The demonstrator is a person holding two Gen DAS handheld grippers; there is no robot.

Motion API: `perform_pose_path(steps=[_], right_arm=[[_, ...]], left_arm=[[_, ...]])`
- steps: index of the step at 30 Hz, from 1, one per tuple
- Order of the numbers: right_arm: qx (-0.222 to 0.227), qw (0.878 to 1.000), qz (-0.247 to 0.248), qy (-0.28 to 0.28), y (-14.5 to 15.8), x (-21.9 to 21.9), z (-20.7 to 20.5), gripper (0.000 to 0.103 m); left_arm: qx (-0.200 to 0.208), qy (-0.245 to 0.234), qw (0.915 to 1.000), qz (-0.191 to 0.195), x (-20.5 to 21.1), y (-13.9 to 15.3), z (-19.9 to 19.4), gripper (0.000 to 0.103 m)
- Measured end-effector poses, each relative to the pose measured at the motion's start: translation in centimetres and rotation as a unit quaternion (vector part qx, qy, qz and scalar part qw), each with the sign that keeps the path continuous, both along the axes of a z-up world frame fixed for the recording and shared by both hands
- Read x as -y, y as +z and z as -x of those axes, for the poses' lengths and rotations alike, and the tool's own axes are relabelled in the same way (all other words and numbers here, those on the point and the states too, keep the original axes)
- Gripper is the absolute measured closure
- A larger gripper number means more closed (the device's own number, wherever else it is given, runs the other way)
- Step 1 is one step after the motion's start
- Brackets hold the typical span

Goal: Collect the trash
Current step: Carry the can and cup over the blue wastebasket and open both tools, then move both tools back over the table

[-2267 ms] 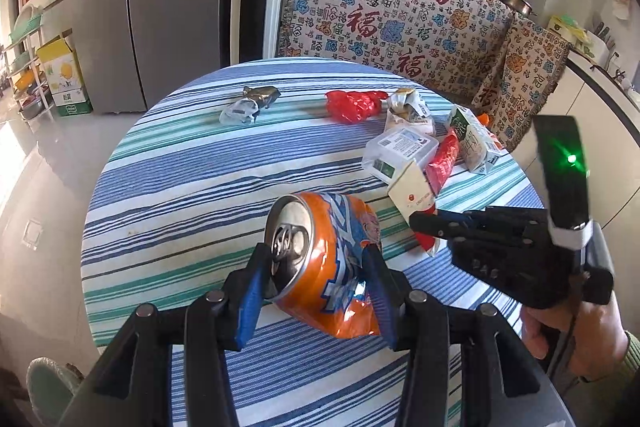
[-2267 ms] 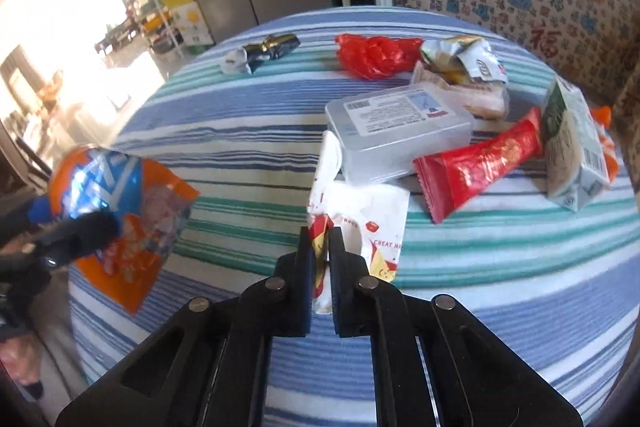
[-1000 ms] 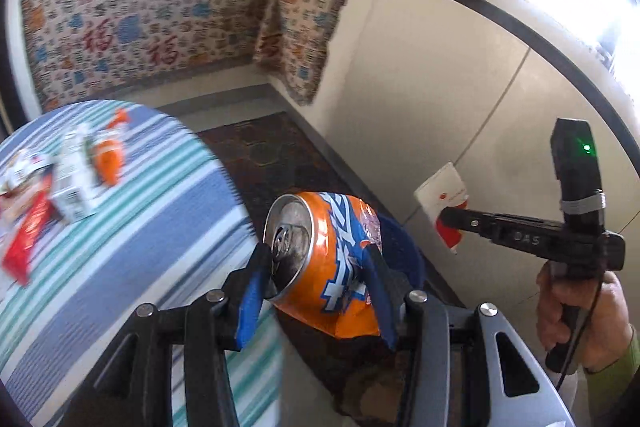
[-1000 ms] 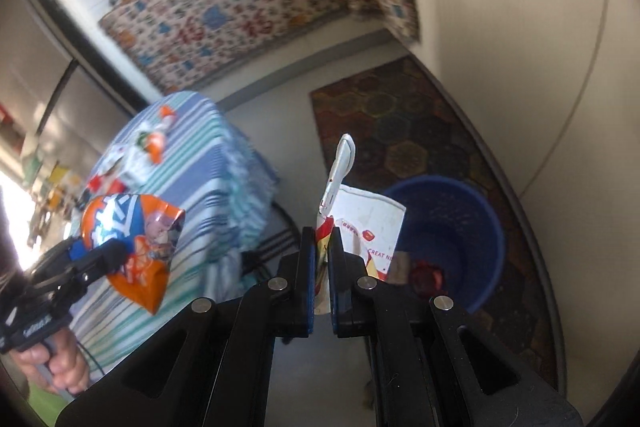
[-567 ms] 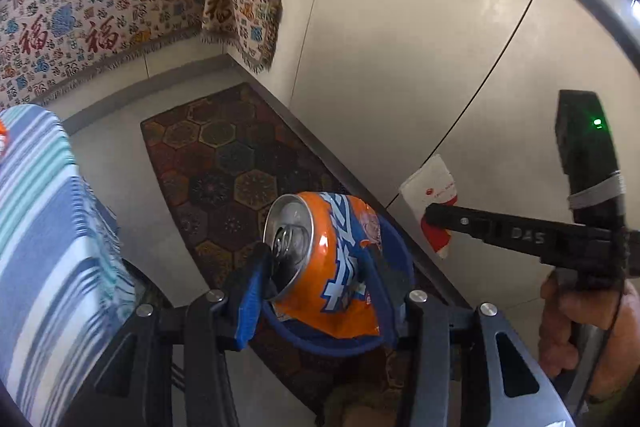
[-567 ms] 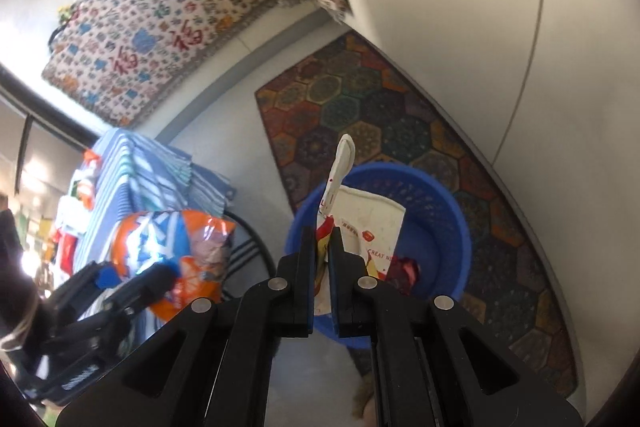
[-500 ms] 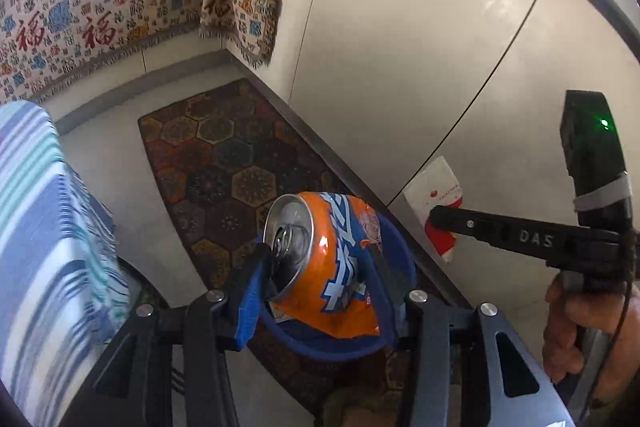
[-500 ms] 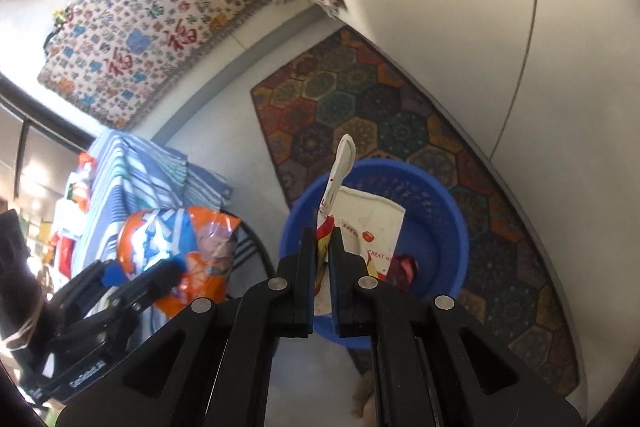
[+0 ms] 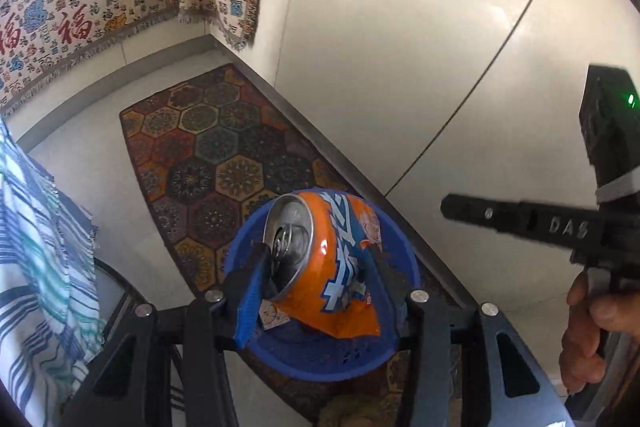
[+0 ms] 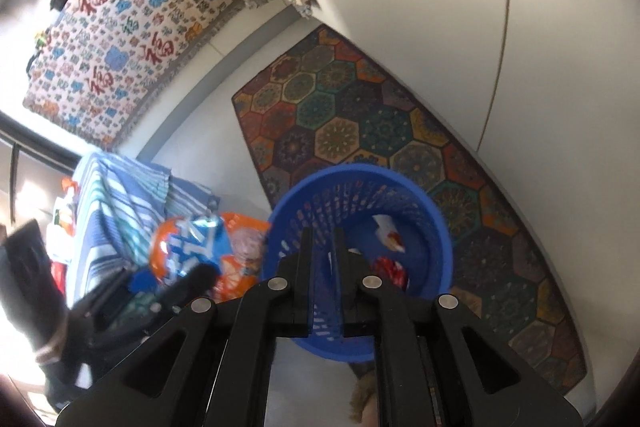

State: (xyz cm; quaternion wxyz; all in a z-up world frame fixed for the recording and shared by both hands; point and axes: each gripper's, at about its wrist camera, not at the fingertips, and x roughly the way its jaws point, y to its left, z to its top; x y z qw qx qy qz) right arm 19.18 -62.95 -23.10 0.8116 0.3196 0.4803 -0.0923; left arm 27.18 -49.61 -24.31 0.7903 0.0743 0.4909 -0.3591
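My left gripper (image 9: 316, 263) is shut on a crushed orange and blue drink can (image 9: 324, 259) and holds it over the blue perforated waste basket (image 9: 320, 359) on the floor. My right gripper (image 10: 322, 243) is open a little and empty, above the same basket (image 10: 436, 219). The white and red wrapper (image 10: 388, 233) lies inside the basket beside a red piece of trash (image 10: 390, 269). In the right wrist view the can (image 10: 200, 247) sits left of the basket's rim. In the left wrist view the right gripper (image 9: 446, 205) shows at the right, with nothing in it.
A patterned hexagon rug (image 9: 208, 155) lies under the basket along a white cabinet front (image 9: 400, 27). The striped tablecloth (image 9: 36, 247) hangs at the left. More trash rests on the table (image 10: 64, 211). A patterned cloth (image 10: 140, 27) covers the far counter.
My right gripper has opened and let go of the white and red wrapper, which now lies in the basket. My left gripper has carried the can over the basket.
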Motion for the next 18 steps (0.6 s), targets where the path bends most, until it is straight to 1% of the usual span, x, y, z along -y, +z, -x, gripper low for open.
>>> perform_pose_path(steps=[1, 2, 3, 6, 8, 9, 10, 13, 14, 15, 16, 18], right_arm=[[0.002, 1.0, 0.001, -0.006, 0.1, 0.0, 0.0, 0.068], [0.003, 1.0, 0.004, -0.014, 0.3, 0.1, 0.2, 0.055], [0.004, 1.0, 0.014, -0.023, 0.6, 0.3, 0.5, 0.048], [0.02, 0.998, 0.051, -0.039, 2.1, 0.4, 1.1, 0.048], [0.033, 0.996, 0.066, -0.051, 3.0, 0.5, 1.5, 0.045], [0.036, 0.995, 0.079, -0.053, 3.4, 0.4, 1.5, 0.041], [0.04, 0.993, 0.093, -0.054, 3.8, 0.2, 1.6, 0.034], [0.051, 0.987, 0.14, -0.052, 5.3, -0.6, 1.5, 0.021], [0.057, 0.984, 0.158, -0.053, 6.1, -1.0, 1.5, 0.019], [0.067, 0.98, 0.181, -0.053, 7.0, -1.8, 1.5, 0.014], [0.075, 0.976, 0.195, -0.053, 7.7, -2.3, 1.5, 0.01], [0.104, 0.967, 0.228, -0.05, 9.6, -4.0, 1.7, 0.007]], left_arm=[[-0.003, -0.005, 1.0, -0.003, 0.3, -0.3, 0.0, 0.047], [-0.005, -0.007, 0.9999, -0.008, 0.4, -0.6, 0.0, 0.037], [-0.003, -0.006, 0.9999, -0.013, 0.6, -0.9, 0.0, 0.034], [-0.006, -0.007, 0.9999, -0.014, 1.0, -1.4, -0.2, 0.034], [-0.007, -0.002, 1.0, -0.007, 0.5, -1.1, -0.1, 0.034], [-0.005, 0.001, 1.0, -0.002, 0.1, -0.7, 0.0, 0.034], [0.002, 0.005, 1.0, 0.004, -0.5, -0.1, 0.2, 0.034], [0.033, 0.019, 0.9987, 0.034, -3.3, 2.7, 1.3, 0.034], [0.047, 0.023, 0.9973, 0.052, -4.7, 3.9, 2.0, 0.034], [0.057, 0.026, 0.9959, 0.066, -6.1, 5.1, 2.7, 0.034], [0.066, 0.029, 0.9949, 0.071, -7.1, 6.2, 3.2, 0.034], [0.084, 0.034, 0.9934, 0.07, -9.2, 8.0, 4.4, 0.034]])
